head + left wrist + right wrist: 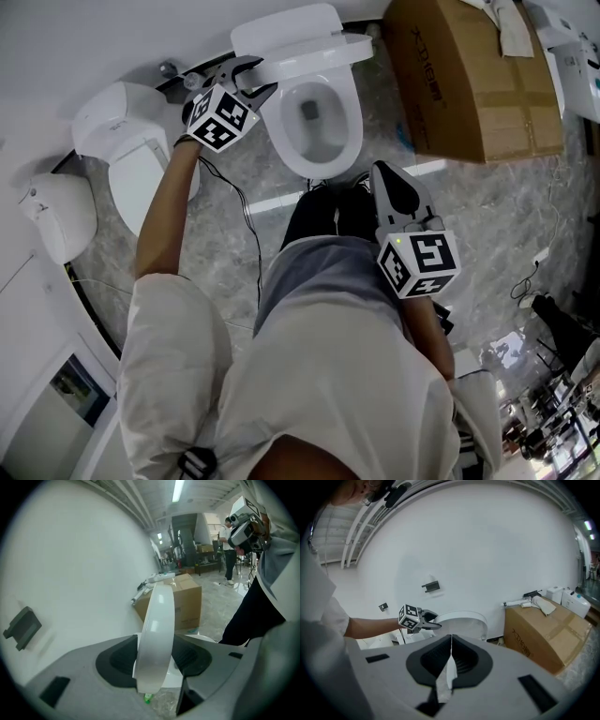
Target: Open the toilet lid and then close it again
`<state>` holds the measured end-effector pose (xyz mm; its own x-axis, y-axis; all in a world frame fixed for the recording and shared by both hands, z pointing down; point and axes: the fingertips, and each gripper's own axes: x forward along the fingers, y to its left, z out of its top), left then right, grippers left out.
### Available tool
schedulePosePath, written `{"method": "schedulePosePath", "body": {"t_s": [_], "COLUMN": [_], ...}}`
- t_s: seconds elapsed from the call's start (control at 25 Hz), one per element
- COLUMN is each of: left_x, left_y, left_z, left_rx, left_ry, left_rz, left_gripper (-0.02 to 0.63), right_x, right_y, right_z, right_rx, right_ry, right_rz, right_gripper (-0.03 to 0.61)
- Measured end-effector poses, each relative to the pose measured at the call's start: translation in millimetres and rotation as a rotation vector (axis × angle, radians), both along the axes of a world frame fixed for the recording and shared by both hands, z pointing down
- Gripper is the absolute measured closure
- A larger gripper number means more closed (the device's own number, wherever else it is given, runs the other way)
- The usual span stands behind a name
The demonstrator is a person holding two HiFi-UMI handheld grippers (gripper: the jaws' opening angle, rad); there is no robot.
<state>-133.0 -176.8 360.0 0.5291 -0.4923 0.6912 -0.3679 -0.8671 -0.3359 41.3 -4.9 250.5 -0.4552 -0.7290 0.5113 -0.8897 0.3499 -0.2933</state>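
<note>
Toilet lid [298, 42] stands raised at the rear of the toilet bowl [314, 167], clear of the bowl's opening. My left tongs [246, 77] pinch its rim at the bowl's left-rear side. The lid runs edge-on between the two pads, and each pad bears on one face. From the tongs, the lid's long axis extends straight ahead and away. In my judgement, closing requires swinging the gripped rim forward and down over the bowl, about the bowl's rear edge. My right tongs [386, 178] are pressed together and empty on the bowl's near side, well apart from the lid. The left hand is the nearer.
</note>
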Motion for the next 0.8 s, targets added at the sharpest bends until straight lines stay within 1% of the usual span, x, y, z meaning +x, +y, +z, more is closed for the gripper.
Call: {"method": "schedulePosePath", "body": {"t_s": [0.24,0.68,0.8], "left_x": [6,8,10], "left_y": [21,45,51], "left_z": [12,24,29], "left_rx": [-0.002,0.008,0.009], "left_ry": [-0.008,0.005,-0.006], "left_rz": [0.033,0.008,0.011], "left_gripper": [0.407,0.403,0.403], "right_x": [-4,-7,-5], "right_y": [-1,2,4], "right_z": [4,13,15], "right_rx": [-0.015,-0.040,-0.046], "right_ry": [0.001,0.001,0.004], "right_rz": [-0.003,-0.003,-0.006], "right_gripper": [0.568,0.567,0.568]}}
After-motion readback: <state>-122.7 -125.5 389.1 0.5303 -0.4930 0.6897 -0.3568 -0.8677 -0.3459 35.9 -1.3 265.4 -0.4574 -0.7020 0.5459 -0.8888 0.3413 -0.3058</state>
